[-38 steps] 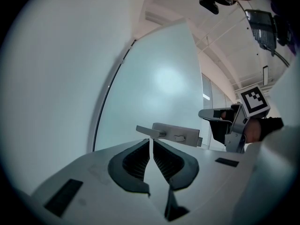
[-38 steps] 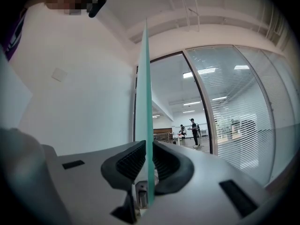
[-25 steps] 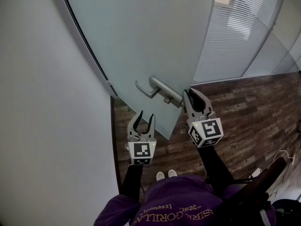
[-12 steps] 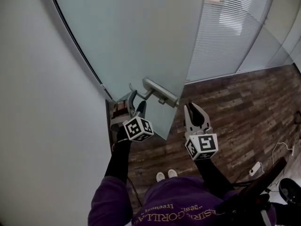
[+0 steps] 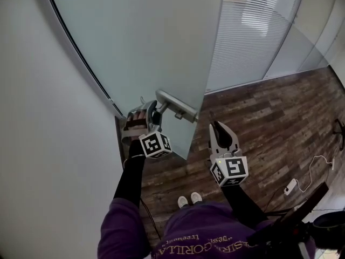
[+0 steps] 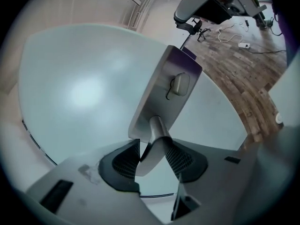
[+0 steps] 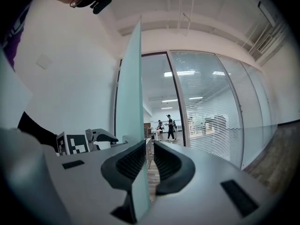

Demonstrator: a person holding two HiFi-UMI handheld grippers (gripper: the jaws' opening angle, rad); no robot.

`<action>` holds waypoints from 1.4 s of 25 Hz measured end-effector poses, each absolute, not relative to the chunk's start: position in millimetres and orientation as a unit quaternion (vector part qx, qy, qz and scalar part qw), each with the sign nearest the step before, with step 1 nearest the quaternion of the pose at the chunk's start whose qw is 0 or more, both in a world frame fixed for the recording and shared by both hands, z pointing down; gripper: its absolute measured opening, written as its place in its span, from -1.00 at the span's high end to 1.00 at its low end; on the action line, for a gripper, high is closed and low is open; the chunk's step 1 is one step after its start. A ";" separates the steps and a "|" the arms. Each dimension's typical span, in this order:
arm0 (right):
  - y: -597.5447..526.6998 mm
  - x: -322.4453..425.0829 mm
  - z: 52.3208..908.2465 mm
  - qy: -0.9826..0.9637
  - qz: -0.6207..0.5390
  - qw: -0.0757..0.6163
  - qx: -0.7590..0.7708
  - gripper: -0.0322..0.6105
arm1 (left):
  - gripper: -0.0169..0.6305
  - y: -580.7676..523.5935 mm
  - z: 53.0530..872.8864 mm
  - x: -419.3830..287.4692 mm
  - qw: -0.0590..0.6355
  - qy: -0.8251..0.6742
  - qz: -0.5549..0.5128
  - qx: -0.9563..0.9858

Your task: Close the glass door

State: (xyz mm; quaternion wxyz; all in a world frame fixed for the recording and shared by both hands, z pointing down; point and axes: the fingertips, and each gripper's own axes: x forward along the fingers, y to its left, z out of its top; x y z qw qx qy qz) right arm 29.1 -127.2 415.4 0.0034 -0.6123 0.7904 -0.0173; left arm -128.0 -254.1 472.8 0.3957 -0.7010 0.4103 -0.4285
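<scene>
The right gripper (image 7: 149, 145) is seen from behind, its grey jaws with black ribbed pads set close together, with a narrow gap between them and nothing gripped. Ahead, the pale green frosted glass door (image 7: 129, 93) is seen edge-on, its free edge lined up with that gap. Left of the pane, against a white wall (image 7: 70, 78), the left gripper (image 7: 112, 138) with its marker cube is shown, jaws closing; what lies between them is hidden. At right, a glass partition with white blinds (image 7: 211, 107) and two distant persons (image 7: 168, 124) in a lit corridor are seen.
</scene>
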 end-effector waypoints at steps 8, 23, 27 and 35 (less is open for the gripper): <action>-117.2 13.1 427.0 0.791 -0.027 -0.004 -0.612 0.78 | 0.45 -255.7 477.3 -128.8 0.384 0.399 -0.435 -0.710; -122.4 5.0 449.4 0.790 -0.049 -0.010 -0.611 0.78 | 0.45 -270.2 481.9 -114.3 0.371 0.388 -0.450 -0.714; -135.7 22.3 448.8 0.793 -0.044 -0.008 -0.607 0.78 | 0.45 -275.0 481.3 -106.2 0.370 0.397 -0.453 -0.708; -171.7 49.5 453.1 0.806 -0.046 -0.016 -0.589 0.91 | 0.45 -293.0 476.8 -85.2 0.370 0.412 -0.446 -0.703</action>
